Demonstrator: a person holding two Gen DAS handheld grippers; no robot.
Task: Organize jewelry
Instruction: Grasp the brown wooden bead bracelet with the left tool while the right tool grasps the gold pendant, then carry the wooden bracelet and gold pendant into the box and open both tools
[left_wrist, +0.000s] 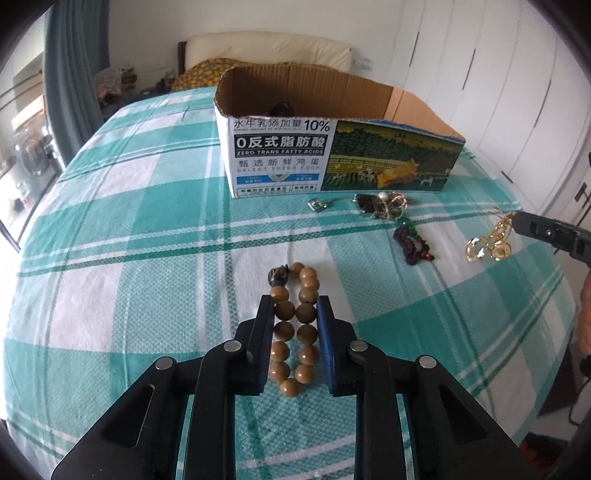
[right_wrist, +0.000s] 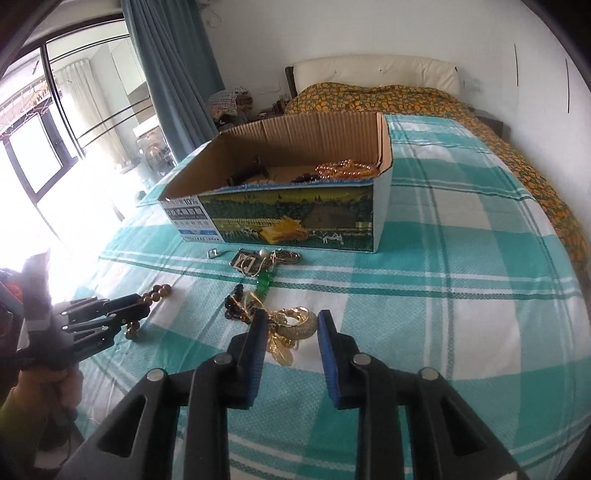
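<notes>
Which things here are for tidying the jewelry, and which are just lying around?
For the job:
- wooden bead bracelet
- gold jewelry
- tangled pile of pieces
- dark cord piece
- cardboard box

Just lying about:
- checked sheet
- flowered blanket
- curtain

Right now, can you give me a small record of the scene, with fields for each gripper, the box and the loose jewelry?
left gripper: shut on wooden bead bracelet
right gripper: shut on gold jewelry
cardboard box: open, some jewelry already inside
loose pile: on checked sheet, in front of the box
</notes>
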